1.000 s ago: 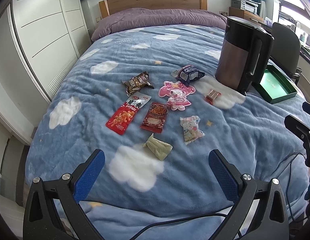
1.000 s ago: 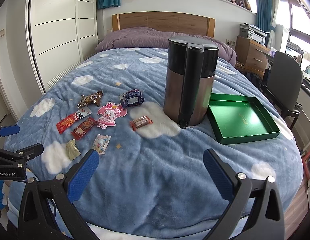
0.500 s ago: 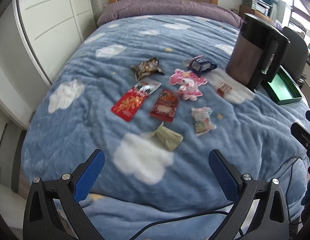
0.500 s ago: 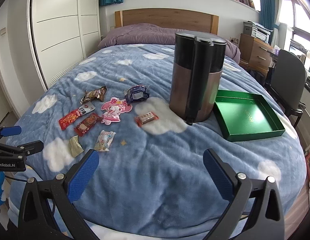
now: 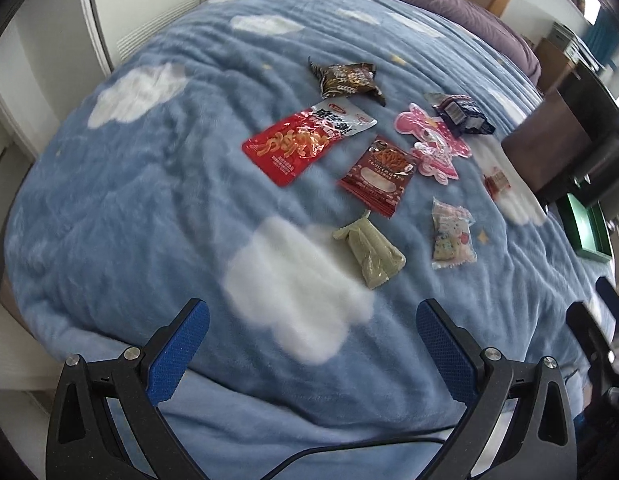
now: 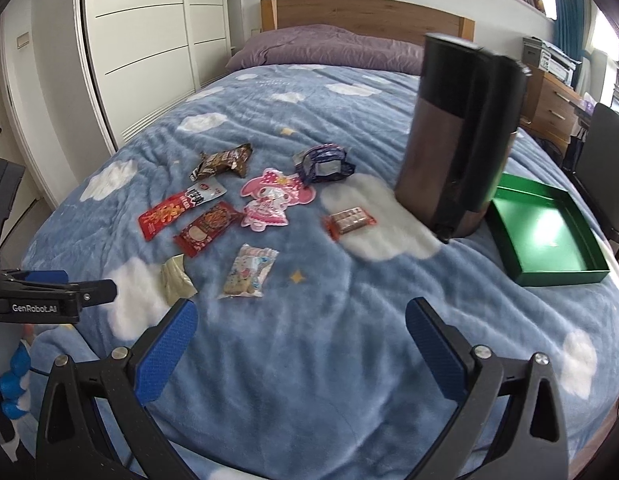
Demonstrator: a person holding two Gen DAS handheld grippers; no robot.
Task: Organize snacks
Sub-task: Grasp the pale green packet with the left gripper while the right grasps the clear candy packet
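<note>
Several snack packets lie spread on a blue cloud-print blanket [image 5: 149,208]. Nearest my left gripper [image 5: 313,344] is an olive-green packet [image 5: 371,254]; the gripper is open with nothing between its fingers. Beyond lie a bright red packet [image 5: 299,142], a dark red packet [image 5: 379,176], a pale cookie packet [image 5: 451,236], a pink cartoon packet [image 5: 431,144], a brown packet [image 5: 347,80], a dark blue packet [image 5: 463,114] and a small red candy [image 5: 497,182]. My right gripper [image 6: 301,334] is open above bare blanket, with the cookie packet [image 6: 249,272] just ahead on the left. A green tray [image 6: 543,232] sits right.
A tall brown and black kettle [image 6: 457,132] stands between the snacks and the green tray. White wardrobe doors [image 6: 141,40] line the left side. A purple pillow [image 6: 329,48] and wooden headboard are at the far end. A dark chair [image 6: 605,176] stands right of the bed.
Both grippers have moved forward and lower over the bed, so the snacks look larger. The left view has tilted down toward the olive-green packet. Both stay open.
</note>
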